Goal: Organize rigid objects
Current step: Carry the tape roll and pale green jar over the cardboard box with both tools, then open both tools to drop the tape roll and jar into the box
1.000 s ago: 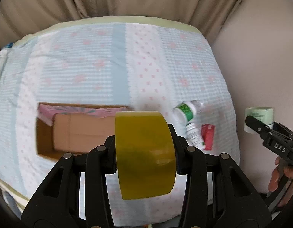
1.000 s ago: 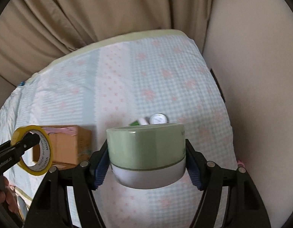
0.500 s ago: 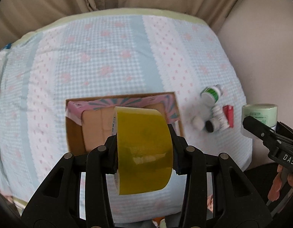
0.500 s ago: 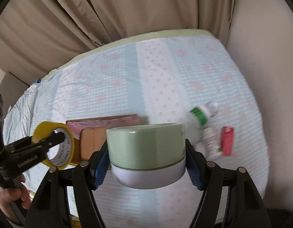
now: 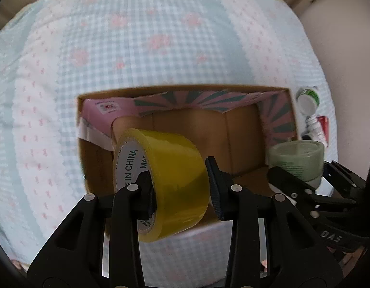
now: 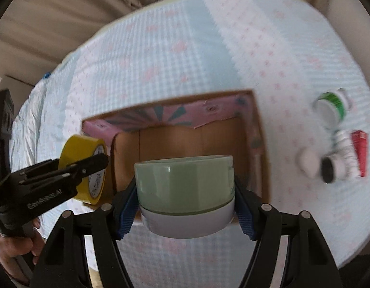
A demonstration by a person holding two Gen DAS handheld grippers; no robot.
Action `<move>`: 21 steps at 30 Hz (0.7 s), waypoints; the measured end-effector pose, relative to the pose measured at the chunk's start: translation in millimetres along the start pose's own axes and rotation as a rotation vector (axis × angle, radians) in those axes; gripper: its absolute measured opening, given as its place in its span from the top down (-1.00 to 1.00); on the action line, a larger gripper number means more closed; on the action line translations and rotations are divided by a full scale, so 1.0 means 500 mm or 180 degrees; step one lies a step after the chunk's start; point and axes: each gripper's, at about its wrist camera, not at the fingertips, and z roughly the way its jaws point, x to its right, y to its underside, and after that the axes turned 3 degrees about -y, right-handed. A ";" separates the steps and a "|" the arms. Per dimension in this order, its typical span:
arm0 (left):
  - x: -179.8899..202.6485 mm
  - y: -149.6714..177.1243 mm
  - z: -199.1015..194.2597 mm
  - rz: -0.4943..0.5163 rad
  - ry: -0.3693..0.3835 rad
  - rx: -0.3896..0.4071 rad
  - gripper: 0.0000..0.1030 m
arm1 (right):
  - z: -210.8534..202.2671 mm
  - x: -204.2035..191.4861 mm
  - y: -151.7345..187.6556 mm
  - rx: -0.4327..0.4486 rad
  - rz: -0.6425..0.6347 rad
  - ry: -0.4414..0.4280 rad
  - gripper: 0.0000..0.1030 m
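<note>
With the left hand-held gripper [image 5: 179, 189] pinching the yellow tape roll [image 5: 165, 180] and the right hand-held gripper [image 6: 186, 192] clamping the green jar [image 6: 185, 187] above the cardboard box [image 6: 256, 148], simultaneous release risks collision.

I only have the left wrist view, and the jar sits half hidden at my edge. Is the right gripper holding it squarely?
Observer: Yes. The right gripper has a blue pad on each side of the jar, green lid and white base both in view.
Operator: What lies loose to the right of the box? I see only bits.
Observer: A green-labelled bottle, a white cap, a black-ended bottle and a red pack, all outside the box.
Operator: And my tape from the side?
Observer: The left gripper reaches across the open end of the tape. A hand holds its handle.
</note>
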 end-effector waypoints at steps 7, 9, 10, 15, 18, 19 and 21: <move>-0.009 -0.004 0.052 0.0059 -0.0016 -0.0149 0.37 | 0.091 0.020 -0.005 -0.0183 -0.0045 -0.0044 -0.30; -0.007 -0.006 0.051 0.0085 -0.0048 -0.0114 0.35 | 0.100 0.024 -0.010 -0.0199 -0.0101 -0.0066 -0.30; -0.007 -0.008 0.050 0.0101 -0.0080 -0.0098 0.33 | 0.103 0.024 -0.012 -0.0204 -0.0124 -0.0095 -0.31; -0.015 -0.010 0.036 0.0205 -0.0224 0.0054 -1.00 | 0.102 0.045 -0.033 -0.0093 -0.0015 -0.0133 -0.71; -0.019 -0.001 0.048 0.0245 -0.0273 0.0050 -1.00 | 0.085 0.067 -0.041 0.0040 0.0036 -0.0179 -1.00; -0.017 0.002 0.050 0.0273 -0.0294 0.0044 -1.00 | 0.083 0.072 -0.041 0.0043 0.0058 -0.0179 -1.00; -0.011 0.012 0.066 0.0332 -0.0357 0.0028 -1.00 | 0.080 0.077 -0.040 0.0085 0.0066 -0.0150 -1.00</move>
